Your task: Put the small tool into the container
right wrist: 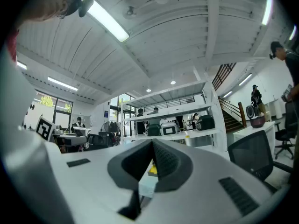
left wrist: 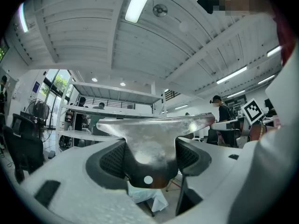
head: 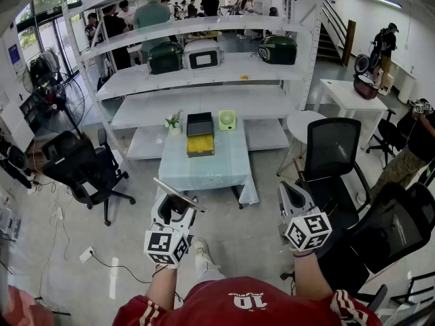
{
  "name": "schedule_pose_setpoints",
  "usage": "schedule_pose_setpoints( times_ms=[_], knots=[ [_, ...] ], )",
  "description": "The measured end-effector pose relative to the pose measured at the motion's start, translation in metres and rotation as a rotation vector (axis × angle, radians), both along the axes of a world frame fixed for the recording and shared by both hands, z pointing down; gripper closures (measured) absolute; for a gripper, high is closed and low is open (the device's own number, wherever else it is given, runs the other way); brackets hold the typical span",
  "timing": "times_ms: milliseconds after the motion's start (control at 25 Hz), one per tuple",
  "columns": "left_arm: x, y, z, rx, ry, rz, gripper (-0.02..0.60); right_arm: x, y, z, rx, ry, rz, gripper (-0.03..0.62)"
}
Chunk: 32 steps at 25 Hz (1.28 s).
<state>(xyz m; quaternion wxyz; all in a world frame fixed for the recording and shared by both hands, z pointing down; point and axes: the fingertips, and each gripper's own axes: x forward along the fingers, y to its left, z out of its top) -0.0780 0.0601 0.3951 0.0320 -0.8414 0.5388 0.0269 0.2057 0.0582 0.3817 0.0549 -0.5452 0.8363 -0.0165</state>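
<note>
A small metal scraper (head: pixel 178 195) with a wide silvery blade (left wrist: pixel 154 129) and a dark handle sits crosswise in my left gripper (head: pixel 173 210), whose jaws stand wide and press on the handle from both sides. Both grippers are held up over the floor, well short of the table. My right gripper (head: pixel 291 195) is shut with nothing in it; in the right gripper view its pads (right wrist: pixel 163 160) meet at the tip. The container (head: pixel 200 134), a black open box with a yellow inside, stands at the far end of the pale blue table (head: pixel 204 165).
A small green fan (head: pixel 227 119) and a little plant vase (head: pixel 175 123) stand beside the box. White shelving (head: pixel 204 66) rises behind the table. Black office chairs (head: pixel 81 165) stand left and right (head: pixel 333 155). People stand in the background.
</note>
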Motion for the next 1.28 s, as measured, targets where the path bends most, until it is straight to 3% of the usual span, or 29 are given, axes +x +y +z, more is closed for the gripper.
schedule_pose_setpoints(
  times_ms=[1280],
  knots=[
    [-0.014, -0.021, 0.009, -0.03, 0.018, -0.023, 0.273, -0.04, -0.031, 0.016, -0.053, -0.038, -0.068, 0.597]
  ],
)
